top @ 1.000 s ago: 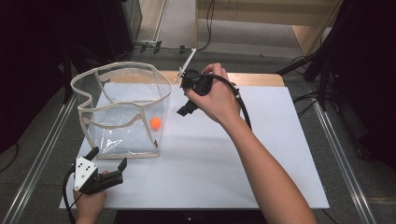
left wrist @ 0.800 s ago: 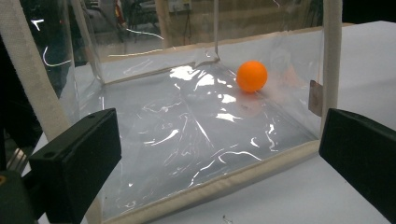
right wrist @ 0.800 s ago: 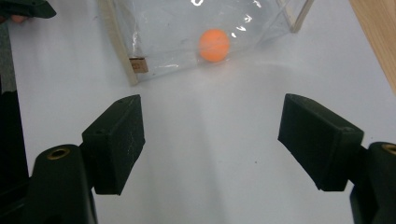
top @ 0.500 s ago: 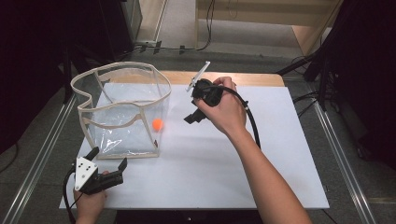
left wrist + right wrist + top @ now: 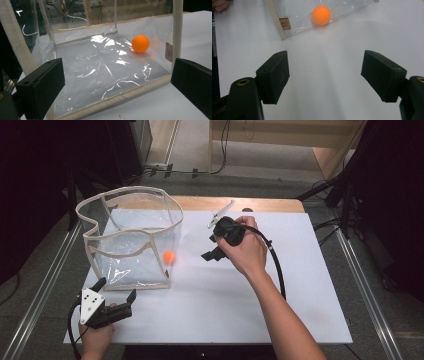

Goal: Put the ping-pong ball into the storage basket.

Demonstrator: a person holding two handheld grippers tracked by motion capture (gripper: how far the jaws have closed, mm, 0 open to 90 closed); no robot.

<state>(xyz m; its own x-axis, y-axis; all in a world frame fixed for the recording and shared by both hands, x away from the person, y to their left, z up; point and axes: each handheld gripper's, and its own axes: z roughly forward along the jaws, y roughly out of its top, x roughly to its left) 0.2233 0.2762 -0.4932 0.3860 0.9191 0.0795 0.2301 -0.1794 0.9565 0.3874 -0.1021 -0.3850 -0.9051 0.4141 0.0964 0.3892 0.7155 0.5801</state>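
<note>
- A small, round, smooth orange ball [image 5: 169, 256] lies on the floor of a clear plastic bag with cream fabric edging [image 5: 131, 195], near the bag's near right corner, by the cream edge strip.
- The bag stands open-topped on the left half of the white table sheet [image 5: 300, 310].
- The right gripper [image 5: 324, 75] hangs above bare sheet to the right of the bag, wrist bent, jaws aimed down toward the ball, parted wide and empty.
- The left gripper [image 5: 117, 82] rests low at the table's near left corner, facing the bag's near wall, jaws spread and holding nothing.
</note>
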